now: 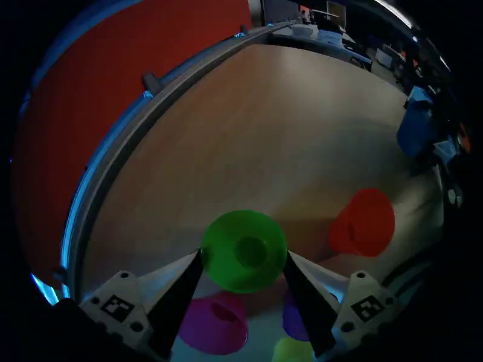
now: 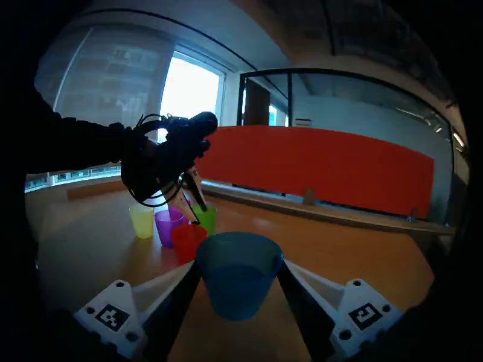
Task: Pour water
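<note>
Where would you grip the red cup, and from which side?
Across the upper wall of the red cup, below the rim, coming from the near side in the right gripper view: it stands upright, widens upward, and the purple cup crowds behind.

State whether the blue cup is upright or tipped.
Upright: the blue cup has its rim level on top and its narrower base below.

A pale wooden table (image 2: 374, 253) runs up to a long orange-red partition panel (image 2: 338, 163); dark-framed glass walls (image 2: 362, 96) rise behind it; a bright window (image 2: 190, 90) gives daylight; the ceiling (image 2: 362, 30) is dim.
</note>
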### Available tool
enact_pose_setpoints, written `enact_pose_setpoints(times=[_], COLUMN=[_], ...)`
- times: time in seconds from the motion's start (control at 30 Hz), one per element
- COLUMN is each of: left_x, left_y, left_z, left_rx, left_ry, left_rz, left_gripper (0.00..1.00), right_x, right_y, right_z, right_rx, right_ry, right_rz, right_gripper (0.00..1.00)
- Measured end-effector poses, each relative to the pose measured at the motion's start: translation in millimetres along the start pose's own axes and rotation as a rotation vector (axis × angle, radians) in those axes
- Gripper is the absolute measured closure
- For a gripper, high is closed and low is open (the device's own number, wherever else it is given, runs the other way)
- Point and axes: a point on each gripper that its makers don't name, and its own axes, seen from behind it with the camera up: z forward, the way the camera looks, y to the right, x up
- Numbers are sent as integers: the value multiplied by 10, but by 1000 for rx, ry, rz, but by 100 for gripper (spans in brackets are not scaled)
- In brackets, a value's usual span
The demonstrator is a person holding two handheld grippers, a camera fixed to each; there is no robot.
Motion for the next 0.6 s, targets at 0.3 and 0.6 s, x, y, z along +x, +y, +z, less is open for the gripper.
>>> enact_pose_setpoints(times=[0.3,0.6], left_x=[117,238], left_y=[1,-10], left_z=[-184,-435], left_rx=[12,38], left_ry=[59,142], left_rz=[-15,-40], left_gripper=[11,11], right_x=[56,148], right_y=[-16,-38], right_z=[-15,-54], right_rx=[-2,-4], right_ry=[7,18], right_rz=[-7,-14], right_gripper=[10,10])
